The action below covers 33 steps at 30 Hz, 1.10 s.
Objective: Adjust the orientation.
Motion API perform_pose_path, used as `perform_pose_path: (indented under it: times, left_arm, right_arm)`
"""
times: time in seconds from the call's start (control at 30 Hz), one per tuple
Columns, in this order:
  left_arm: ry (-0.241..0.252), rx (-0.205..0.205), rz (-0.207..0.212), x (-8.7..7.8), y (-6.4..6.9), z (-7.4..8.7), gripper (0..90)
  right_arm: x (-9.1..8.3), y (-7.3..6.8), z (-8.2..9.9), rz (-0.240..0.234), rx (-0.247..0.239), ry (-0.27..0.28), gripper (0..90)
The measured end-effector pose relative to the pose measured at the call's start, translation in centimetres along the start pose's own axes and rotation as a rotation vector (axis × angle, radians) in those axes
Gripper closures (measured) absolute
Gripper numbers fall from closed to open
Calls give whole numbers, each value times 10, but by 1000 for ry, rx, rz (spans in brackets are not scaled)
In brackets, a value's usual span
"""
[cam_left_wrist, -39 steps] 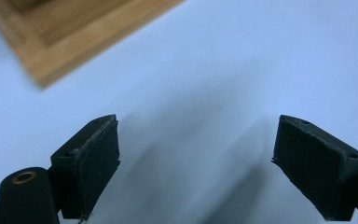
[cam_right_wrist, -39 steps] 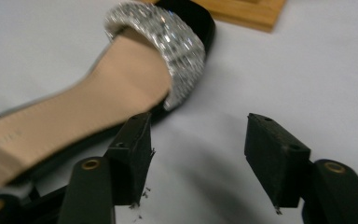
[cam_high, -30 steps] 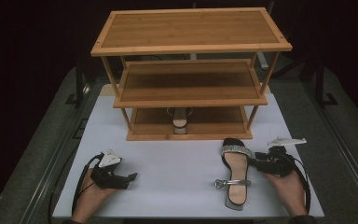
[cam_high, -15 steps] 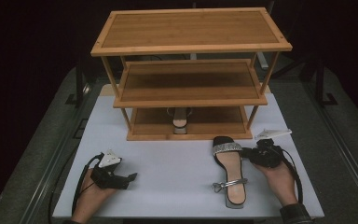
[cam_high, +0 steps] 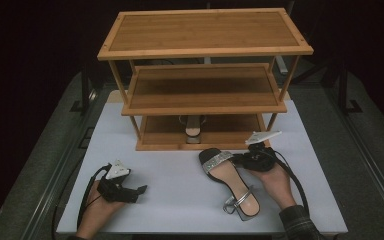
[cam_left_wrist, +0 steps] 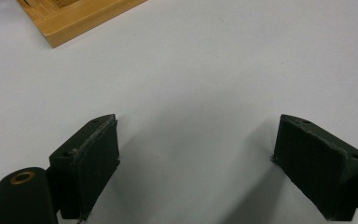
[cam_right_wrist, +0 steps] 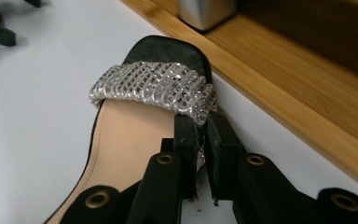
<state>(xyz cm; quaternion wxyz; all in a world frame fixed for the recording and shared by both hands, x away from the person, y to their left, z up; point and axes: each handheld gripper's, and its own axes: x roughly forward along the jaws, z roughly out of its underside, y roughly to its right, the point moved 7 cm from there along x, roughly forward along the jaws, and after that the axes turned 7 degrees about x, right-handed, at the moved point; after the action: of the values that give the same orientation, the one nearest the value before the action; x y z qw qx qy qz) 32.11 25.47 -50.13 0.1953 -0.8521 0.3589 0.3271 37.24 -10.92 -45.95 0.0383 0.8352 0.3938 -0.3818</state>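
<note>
Black claws [cam_right_wrist: 200, 140], brass screws, plaid sleeve [cam_high: 300, 225]

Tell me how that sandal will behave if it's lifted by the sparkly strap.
The sandal will probably dangle heel-down, since the right gripper pinches just one edge of the silver strap, near the toe. The strap looks like flexible mesh, so it may stretch or twist. The loose ankle strap will likely flop.
</note>
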Motion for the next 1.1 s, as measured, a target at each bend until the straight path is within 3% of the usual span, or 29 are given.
perform_pose_path:
  times: [0.4, 0.63, 0.73, 0.8, 0.9, 0.93, 1.0, 1.1]
  left_arm:
    - [0, 0, 1, 0, 0, 0, 131]
    - [0, -1, 2, 0, 0, 0, 131]
    - [0, -1, 2, 0, 0, 0, 132]
    - [0, -1, 2, 0, 0, 0, 132]
    - [1, -2, 2, 0, 0, 0, 132]
    - [1, -2, 2, 0, 0, 0, 132]
    - [2, -4, 1, 0, 0, 0, 132]
    - [0, -2, 2, 0, 0, 0, 131]
  right_arm:
    - [56, -31, -28, -99, -82, -58, 834]
    - [71, -37, -33, -105, -93, -62, 803]
    - [61, -35, -31, -107, -65, -68, 700]
    - [55, -33, -32, -106, -60, -54, 697]
    - [26, -24, -31, -99, -22, -20, 666]
    - [26, -24, -31, -99, -22, -20, 666]
    - [3, -18, -20, -81, -1, -3, 653]
    - [-8, -15, -11, -72, 19, -9, 643]
